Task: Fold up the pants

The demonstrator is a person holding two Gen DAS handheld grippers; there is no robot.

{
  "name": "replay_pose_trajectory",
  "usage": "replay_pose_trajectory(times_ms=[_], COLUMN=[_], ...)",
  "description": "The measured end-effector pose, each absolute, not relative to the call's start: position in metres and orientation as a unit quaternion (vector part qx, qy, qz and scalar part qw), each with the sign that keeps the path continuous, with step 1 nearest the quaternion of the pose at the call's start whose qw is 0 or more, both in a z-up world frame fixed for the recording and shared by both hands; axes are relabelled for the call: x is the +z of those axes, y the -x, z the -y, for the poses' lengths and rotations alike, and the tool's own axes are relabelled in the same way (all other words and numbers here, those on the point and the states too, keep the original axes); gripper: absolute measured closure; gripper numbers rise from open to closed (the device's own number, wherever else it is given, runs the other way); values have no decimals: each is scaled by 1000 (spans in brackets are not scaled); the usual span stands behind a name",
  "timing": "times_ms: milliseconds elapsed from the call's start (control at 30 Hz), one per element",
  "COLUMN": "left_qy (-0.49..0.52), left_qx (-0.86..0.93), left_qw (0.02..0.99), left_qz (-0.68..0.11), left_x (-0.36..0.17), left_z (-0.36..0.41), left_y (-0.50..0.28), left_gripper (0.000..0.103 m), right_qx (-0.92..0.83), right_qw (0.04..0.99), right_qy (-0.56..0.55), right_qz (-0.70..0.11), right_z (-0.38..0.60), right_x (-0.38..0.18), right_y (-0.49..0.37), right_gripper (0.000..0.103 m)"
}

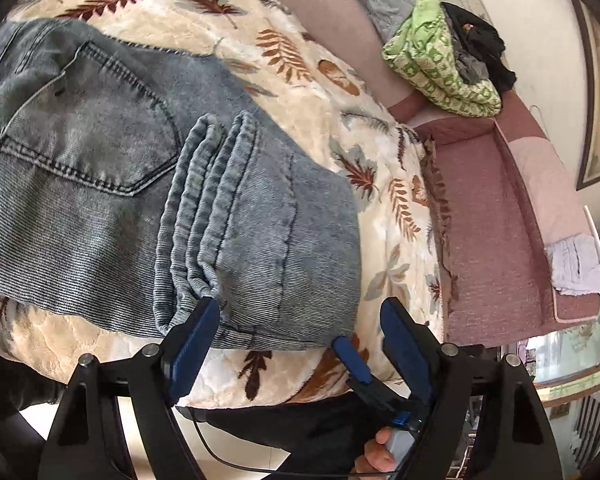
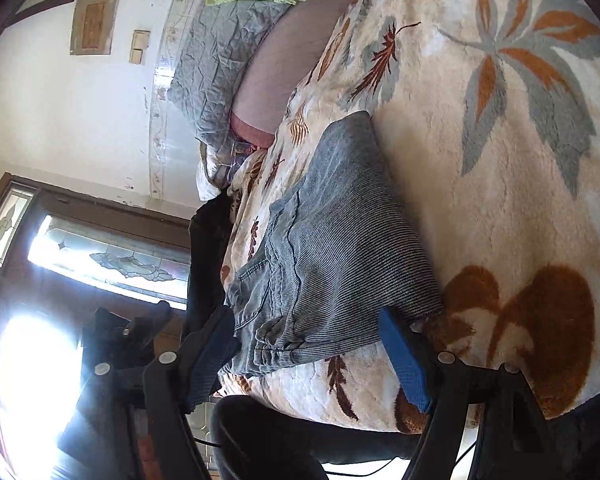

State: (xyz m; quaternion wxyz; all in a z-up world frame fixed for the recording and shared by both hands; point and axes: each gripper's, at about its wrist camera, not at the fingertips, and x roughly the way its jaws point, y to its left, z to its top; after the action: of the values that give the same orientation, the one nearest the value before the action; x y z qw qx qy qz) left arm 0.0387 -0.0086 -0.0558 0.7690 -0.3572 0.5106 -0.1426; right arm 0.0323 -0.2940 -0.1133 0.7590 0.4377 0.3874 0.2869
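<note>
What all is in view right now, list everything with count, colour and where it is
jeans: one, faded blue-grey, folded on the blanket, hems stacked on top
blanket: one, cream with rust and grey leaves, under the jeans
green cloth: one, green and white print, bunched at the far end
black garment: one, black, beside the green cloth
grey quilt: one, grey, crumpled, by the wall
pink cover: one, dusty pink, beside the blanket
left gripper: one, black with blue pads, open at the jeans' near edge
right gripper: one, black with blue pads, open, straddling the jeans' corner
hand: one, on a gripper handle
</note>
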Motion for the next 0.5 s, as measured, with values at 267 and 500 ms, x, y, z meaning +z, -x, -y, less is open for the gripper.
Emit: replay_pose_trajectory(times_ms=[267,500], left_qy=[371,346], left_qx=[-107,-49], left_qw=[763,766], left_qz=[-519,-539], left_x=[-70,-83], left_z=[7,5], left_y=[-44,-50], left_gripper=[21,67], right_qx=[286,286], right_qw=[756,753], right_qy=[-442,-443], right_qz=[-389,-392], right_z=[296,296], right_x=[-115,-118], right_y=[-32,-32], right_gripper=[25,25])
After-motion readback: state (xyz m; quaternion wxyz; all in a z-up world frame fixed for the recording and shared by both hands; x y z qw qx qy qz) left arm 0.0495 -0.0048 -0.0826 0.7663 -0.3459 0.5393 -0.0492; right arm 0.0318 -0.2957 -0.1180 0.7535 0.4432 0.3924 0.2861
